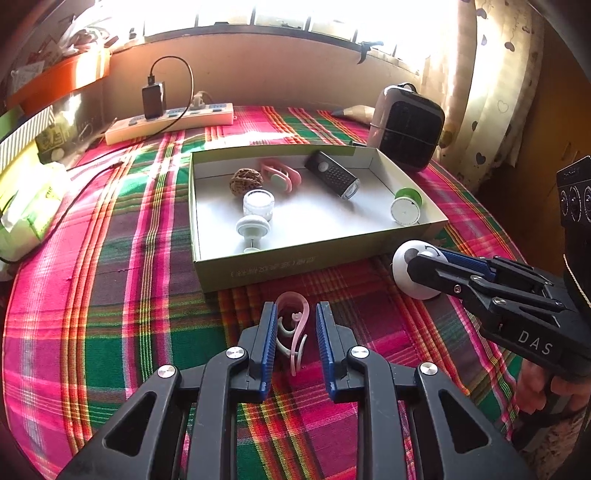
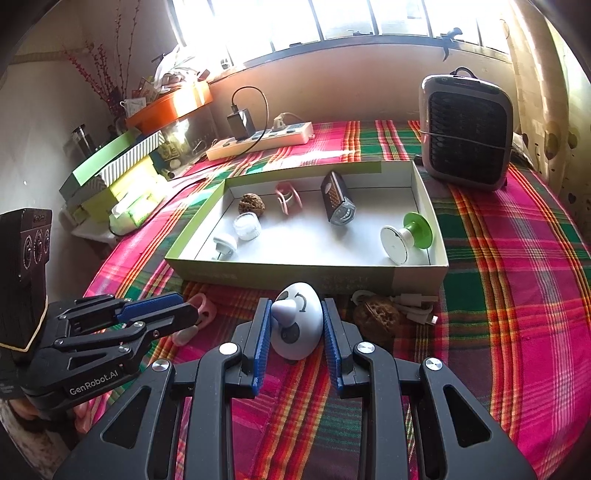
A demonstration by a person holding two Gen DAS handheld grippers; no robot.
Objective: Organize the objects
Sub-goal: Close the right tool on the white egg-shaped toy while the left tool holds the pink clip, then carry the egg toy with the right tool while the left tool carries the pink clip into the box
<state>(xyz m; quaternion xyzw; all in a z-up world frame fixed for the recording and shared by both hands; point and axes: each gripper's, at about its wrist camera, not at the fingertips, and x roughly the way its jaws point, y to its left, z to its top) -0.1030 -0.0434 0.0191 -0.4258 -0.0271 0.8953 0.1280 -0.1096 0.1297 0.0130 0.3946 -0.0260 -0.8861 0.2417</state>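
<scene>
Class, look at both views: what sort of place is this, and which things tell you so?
Probably a room in a home: a plaid cloth covers the table, with a power strip and small heater beneath a curtained window.

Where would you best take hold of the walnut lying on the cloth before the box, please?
Across the middle of the walnut, coming down from above on the near side. It is roundish, so opposite flanks should hold, but the box wall stands behind it and a white cable lies by its far right; I would set the fingers left and right.
</scene>
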